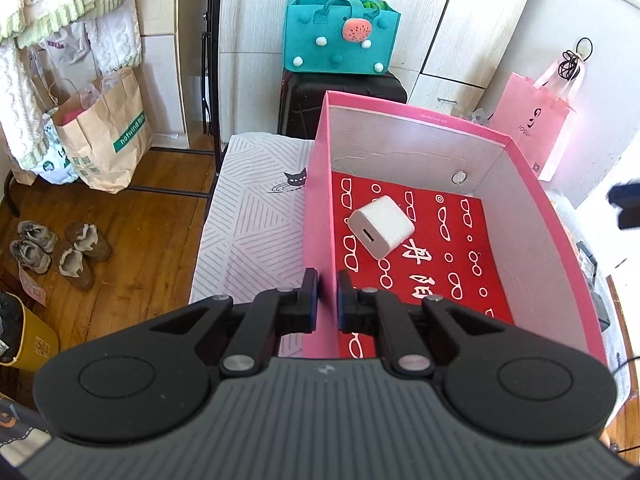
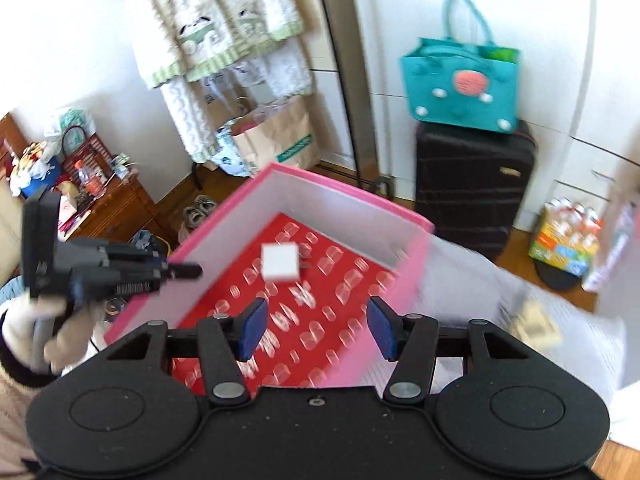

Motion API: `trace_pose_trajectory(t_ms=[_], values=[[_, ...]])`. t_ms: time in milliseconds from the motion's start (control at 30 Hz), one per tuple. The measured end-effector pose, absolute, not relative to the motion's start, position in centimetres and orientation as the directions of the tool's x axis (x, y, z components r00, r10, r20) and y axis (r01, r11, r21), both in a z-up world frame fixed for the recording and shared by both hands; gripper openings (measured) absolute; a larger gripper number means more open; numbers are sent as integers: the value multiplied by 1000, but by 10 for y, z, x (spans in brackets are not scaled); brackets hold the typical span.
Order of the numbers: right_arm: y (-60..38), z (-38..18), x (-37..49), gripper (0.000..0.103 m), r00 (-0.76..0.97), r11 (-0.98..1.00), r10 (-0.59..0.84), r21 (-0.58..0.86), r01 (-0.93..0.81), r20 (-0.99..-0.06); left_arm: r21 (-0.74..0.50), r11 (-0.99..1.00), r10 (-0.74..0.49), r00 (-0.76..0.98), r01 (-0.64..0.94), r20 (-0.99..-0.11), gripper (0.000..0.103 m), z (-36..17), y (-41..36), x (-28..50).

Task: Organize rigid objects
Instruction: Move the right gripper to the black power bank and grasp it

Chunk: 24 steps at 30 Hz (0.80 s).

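The left gripper (image 1: 328, 296) points steeply down and is clamped on the left wall of the pink box (image 1: 320, 200), one finger outside, one inside. The white charger (image 1: 381, 226) lies loose on the red patterned floor of that box, toward the far end. The right gripper (image 2: 316, 328) hangs over the box with its jaws spread wide, nothing between them, tilted down too.

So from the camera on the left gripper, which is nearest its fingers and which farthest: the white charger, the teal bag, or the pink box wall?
1. Pink box wall: pinched between the left gripper fingers.
2. White charger: on the red floor inside the box, just ahead and right.
3. Teal bag: on the black suitcase, beyond the box.
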State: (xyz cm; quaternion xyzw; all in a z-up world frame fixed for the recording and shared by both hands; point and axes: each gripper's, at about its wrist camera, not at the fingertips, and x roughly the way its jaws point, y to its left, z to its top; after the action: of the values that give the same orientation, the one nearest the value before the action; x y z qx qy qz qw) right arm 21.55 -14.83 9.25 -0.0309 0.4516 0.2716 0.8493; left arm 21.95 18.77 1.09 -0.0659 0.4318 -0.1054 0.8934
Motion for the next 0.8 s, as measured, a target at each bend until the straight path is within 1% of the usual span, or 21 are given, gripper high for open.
trace_pose_trajectory(t_ms=[133,233,333,433,500,567,600,800], values=[[-185,85,181,62,491,887,352,118,-445,-797,-198,971,-238,610,133,-756,9,10,187,218],[-211,66,165,62,497,900,308,78,-429,-811,-187,973,-229,612,134,-757,8,9,184,216],[-239,40,162,62,455,921,276,98,-377,-847,-173,976,-217,616,132,-758,8,9,182,215],[-267,14,164,62,411,934,285,154,-322,-866,-157,979,-203,618,128,-760,8,9,179,213],[-281,1,168,63,395,930,303,179,-320,-867,-154,981,-196,617,122,-762,8,9,178,213],[-288,-9,171,70,396,923,307,170,-344,-865,-155,981,-192,615,113,-765,8,10,178,214],[-290,-12,172,75,385,917,312,169,-361,-869,-156,982,-190,614,109,-766,8,10,178,214],[-291,-25,179,78,357,897,315,154,-413,-880,-152,983,-181,604,100,-776,8,11,177,215]])
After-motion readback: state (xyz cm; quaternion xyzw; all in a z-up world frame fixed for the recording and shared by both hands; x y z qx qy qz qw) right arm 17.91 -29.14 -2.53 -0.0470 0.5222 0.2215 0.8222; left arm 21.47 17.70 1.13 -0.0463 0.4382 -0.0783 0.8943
